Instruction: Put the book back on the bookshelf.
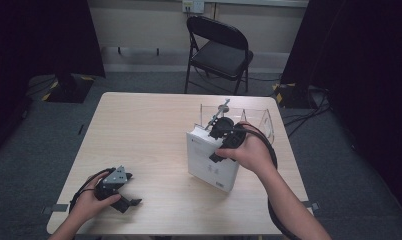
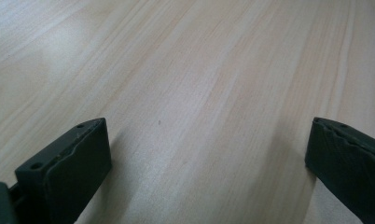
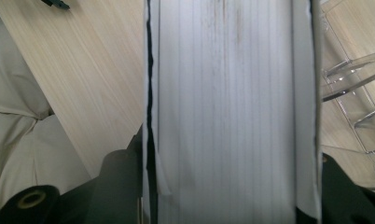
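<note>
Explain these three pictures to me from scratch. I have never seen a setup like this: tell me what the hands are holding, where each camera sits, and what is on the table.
There is no robot here. A person sits at a wooden table and holds a hand-operated two-jaw gripper in each hand.

The high view comes from a fixed camera above the person, looking down on the table. The other two come from small cameras riding on the grippers, looking out between their black jaws.

The left gripper rests near the table's front left corner. Its own view shows the jaws wide apart with bare wood between them, so it holds nothing.

The right gripper is clamped on a thick white book standing upright; its view looks down on the page edges. Just behind the book stands a clear plastic rack. A folding chair stands beyond the table.
</note>
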Motion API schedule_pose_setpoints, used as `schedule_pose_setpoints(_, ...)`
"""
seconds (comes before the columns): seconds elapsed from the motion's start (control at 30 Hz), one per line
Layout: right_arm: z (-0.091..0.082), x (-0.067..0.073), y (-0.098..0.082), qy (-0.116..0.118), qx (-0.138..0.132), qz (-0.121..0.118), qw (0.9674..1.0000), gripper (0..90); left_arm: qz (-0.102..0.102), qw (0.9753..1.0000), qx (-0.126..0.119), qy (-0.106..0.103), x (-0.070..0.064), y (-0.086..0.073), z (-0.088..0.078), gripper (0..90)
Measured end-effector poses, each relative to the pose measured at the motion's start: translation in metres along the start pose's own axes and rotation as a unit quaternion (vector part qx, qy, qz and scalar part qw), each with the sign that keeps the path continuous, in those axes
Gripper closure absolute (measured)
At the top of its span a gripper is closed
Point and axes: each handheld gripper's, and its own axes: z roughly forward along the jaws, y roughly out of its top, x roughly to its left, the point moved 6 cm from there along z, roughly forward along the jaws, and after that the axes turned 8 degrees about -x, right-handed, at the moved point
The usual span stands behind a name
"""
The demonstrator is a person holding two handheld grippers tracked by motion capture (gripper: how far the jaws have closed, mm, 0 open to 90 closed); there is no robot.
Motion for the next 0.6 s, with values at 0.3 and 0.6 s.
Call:
schedule_pose_setpoints(0.3,-0.004,-0.005,-0.014,-0.004,0.003,0.008,1.0000,52.4,0.000,1.0000,0.000,0.001,0.000,0.000,0.000,0.0)
schedule_pose_setpoints(0.6,-0.011,-0.008,-0.026,-0.011,0.005,0.015,0.9998,52.3,0.000,1.0000,0.000,0.000,0.000,0.000,0.000,0.0)
